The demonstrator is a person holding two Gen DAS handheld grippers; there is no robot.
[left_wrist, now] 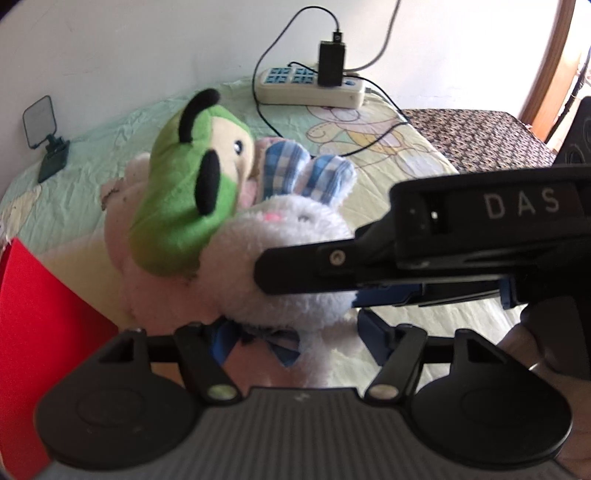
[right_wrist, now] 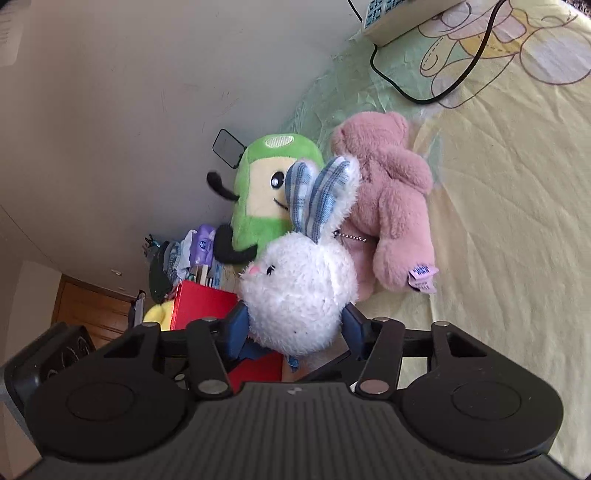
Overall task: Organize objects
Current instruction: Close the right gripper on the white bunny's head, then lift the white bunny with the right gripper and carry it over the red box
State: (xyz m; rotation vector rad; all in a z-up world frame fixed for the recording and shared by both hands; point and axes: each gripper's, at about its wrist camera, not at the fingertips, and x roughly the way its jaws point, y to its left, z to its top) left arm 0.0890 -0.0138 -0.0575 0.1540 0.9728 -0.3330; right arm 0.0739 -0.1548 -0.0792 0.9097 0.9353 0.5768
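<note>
The right gripper point(right_wrist: 295, 326) is clamping the white bunny point(right_wrist: 301, 291) by its round head, ears pointing up toward the wall; the left gripper point(left_wrist: 295, 332) is standing open beneath it; the bunny is leaning against the green plush point(right_wrist: 271, 192) and pink bear point(right_wrist: 388, 195) on the bed point(right_wrist: 509, 229); a red box point(right_wrist: 201, 304) is partly hidden, contents unclear.

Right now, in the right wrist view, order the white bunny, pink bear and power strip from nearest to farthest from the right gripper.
1. White bunny, between the right gripper fingers.
2. Pink bear, just behind, right.
3. Power strip, far top edge.
</note>
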